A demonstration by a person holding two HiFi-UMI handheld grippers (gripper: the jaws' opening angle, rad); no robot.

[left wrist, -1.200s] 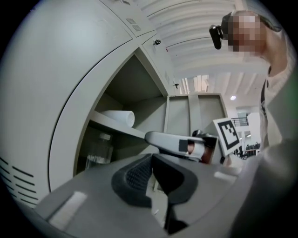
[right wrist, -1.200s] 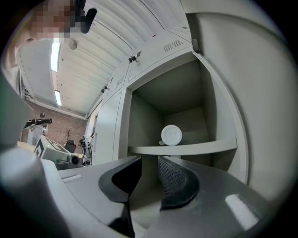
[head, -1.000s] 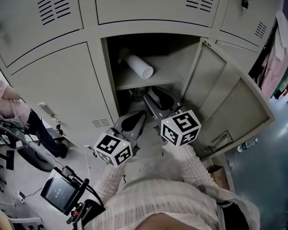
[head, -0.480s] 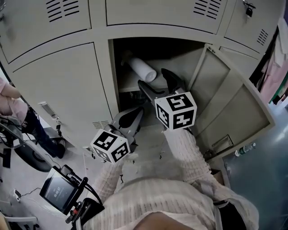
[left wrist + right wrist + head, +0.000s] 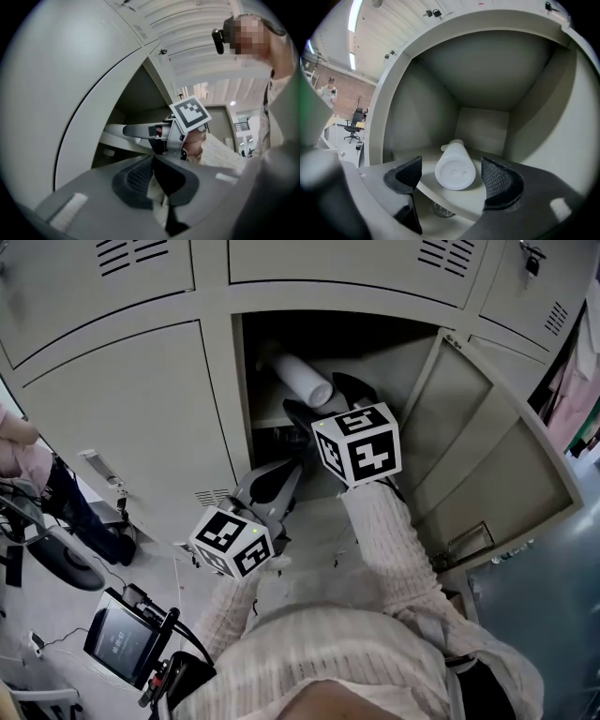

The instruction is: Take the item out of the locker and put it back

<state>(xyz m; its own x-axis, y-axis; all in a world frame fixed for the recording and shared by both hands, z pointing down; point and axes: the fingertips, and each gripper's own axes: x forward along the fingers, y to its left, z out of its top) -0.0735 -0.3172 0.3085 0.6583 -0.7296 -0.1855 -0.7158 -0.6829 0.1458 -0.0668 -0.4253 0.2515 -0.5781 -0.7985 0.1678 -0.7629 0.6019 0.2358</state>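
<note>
White bottle (image 5: pixel 455 167) lies on its side on locker shelf (image 5: pixel 440 193), base outward. Right gripper (image 5: pixel 453 180) fingers just opened wide, framing it without touching, likely lining up the grab. Left gripper (image 5: pixel 153 183) fingers together, empty, parked low

Down at my left, a small screen (image 5: pixel 120 641) sits on a black stand (image 5: pixel 173 673). A person (image 5: pixel 21 457) in a pink sleeve stands further left. At my far right pink clothes (image 5: pixel 574 395) hang, and a plastic bottle (image 5: pixel 511 552) lies on the floor (image 5: pixel 534 615).
</note>
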